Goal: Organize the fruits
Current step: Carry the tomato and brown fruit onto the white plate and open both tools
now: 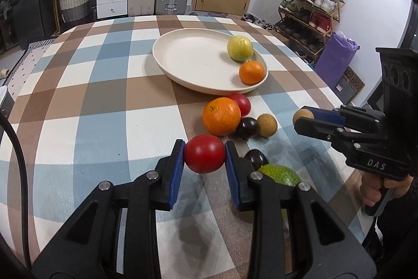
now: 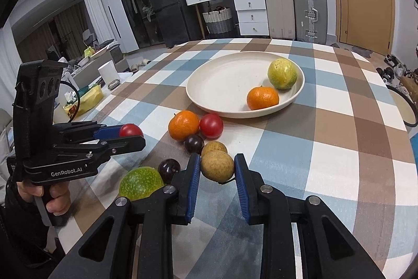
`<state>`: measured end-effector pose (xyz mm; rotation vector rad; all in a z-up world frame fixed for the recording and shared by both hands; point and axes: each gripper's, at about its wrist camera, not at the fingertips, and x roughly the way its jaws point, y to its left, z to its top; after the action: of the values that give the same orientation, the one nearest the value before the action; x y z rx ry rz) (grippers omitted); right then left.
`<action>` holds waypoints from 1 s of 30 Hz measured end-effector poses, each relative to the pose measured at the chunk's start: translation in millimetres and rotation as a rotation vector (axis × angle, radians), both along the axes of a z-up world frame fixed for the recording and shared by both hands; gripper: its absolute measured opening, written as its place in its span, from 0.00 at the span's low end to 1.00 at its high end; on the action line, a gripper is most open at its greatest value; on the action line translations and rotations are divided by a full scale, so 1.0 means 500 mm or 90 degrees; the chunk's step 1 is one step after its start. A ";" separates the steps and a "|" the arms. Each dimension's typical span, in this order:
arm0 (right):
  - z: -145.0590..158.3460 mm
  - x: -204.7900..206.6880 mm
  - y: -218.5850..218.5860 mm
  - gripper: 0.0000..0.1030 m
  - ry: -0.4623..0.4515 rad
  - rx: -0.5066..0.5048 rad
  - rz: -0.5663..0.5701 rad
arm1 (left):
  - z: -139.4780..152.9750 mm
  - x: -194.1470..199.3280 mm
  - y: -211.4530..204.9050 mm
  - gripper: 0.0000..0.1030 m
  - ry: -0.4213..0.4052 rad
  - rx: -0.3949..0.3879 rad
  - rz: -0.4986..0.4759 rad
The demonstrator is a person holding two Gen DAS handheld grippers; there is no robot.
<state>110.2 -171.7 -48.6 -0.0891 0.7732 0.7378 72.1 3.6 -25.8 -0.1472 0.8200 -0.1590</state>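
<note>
Two black grippers with blue pads each hold one fruit above the checked tablecloth (image 1: 104, 96). From its own wrist view, the left gripper (image 1: 205, 157) is closed on a round red tomato (image 1: 205, 157), with both pads pressing its sides. The right wrist view shows this tomato only as a red cap behind the left fingers. The right gripper (image 2: 217, 166) is closed on a round brown fruit (image 2: 217, 166) with a thin stalk; in the left view only a small part of it shows at the fingertips.

On the round cream plate (image 2: 222, 80) lie a yellow-green citrus fruit (image 2: 282, 73) and a small orange mandarin (image 2: 262, 98), near each other at its right rim. In front of the plate a larger orange (image 1: 221, 116), a second red tomato (image 1: 241, 103), a dark plum (image 1: 247, 127) and another brown fruit (image 1: 267, 125) sit close together. Nearer the grippers, a second dark plum (image 2: 169, 167) sits just beside a speckled green fruit (image 2: 139, 182), which the left view hides in part.
</note>
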 end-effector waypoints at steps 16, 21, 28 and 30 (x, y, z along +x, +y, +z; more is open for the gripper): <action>0.031 0.045 0.028 0.27 -0.017 0.016 -0.008 | 0.029 0.077 0.014 0.27 -0.027 0.002 0.020; 0.037 0.060 0.037 0.27 -0.020 0.021 -0.011 | 0.033 0.104 0.014 0.27 -0.029 0.003 0.026; 0.040 0.097 0.047 0.27 -0.017 0.021 -0.022 | 0.034 0.147 0.004 0.27 -0.033 0.016 0.028; 0.040 0.108 0.048 0.27 -0.013 0.024 -0.027 | 0.033 0.158 0.001 0.27 -0.032 0.016 0.028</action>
<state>164.1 -147.9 -28.4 -0.0461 0.7392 0.7096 150.9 3.9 -9.2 -0.1365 0.7678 -0.1101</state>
